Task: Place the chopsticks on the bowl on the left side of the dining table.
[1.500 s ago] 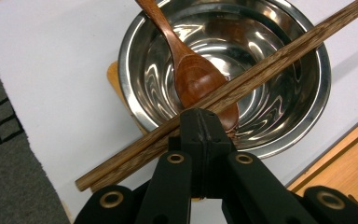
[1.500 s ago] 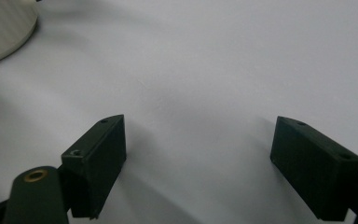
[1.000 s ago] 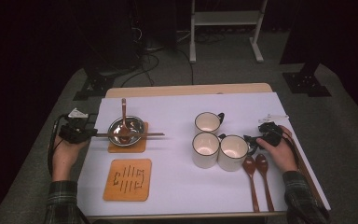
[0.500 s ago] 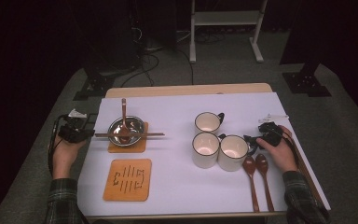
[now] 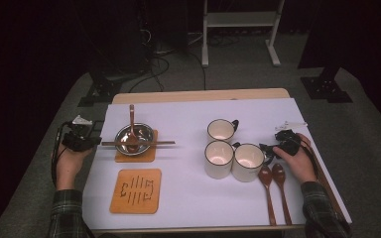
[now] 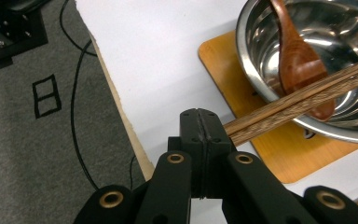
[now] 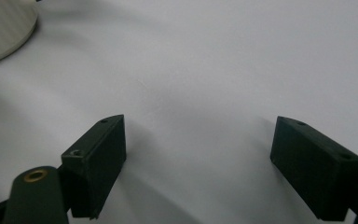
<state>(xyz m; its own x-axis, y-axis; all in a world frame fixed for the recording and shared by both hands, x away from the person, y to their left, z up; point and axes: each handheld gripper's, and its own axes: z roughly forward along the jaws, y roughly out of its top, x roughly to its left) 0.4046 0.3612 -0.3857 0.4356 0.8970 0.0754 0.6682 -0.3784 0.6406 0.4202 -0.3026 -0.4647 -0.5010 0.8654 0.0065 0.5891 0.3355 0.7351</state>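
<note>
Two grippers: one in each hand, at the left and right edges of the high view
Left gripper: jaws pressed together with nothing between them, lower centre of its own view, its tip just beside the near ends of the chopsticks; whether it touches them I cannot tell
Right gripper: jaws wide apart over the bare white desk, nothing between them
Wooden spoons: pair lying side by side, lower right of the high view, beside the right hand
Empty coaster: lower left
Chopsticks: laid across the steel bowl, which sits on a second coaster
Spoon in bowl: under the chopsticks
Mugs: three, centre right
</note>
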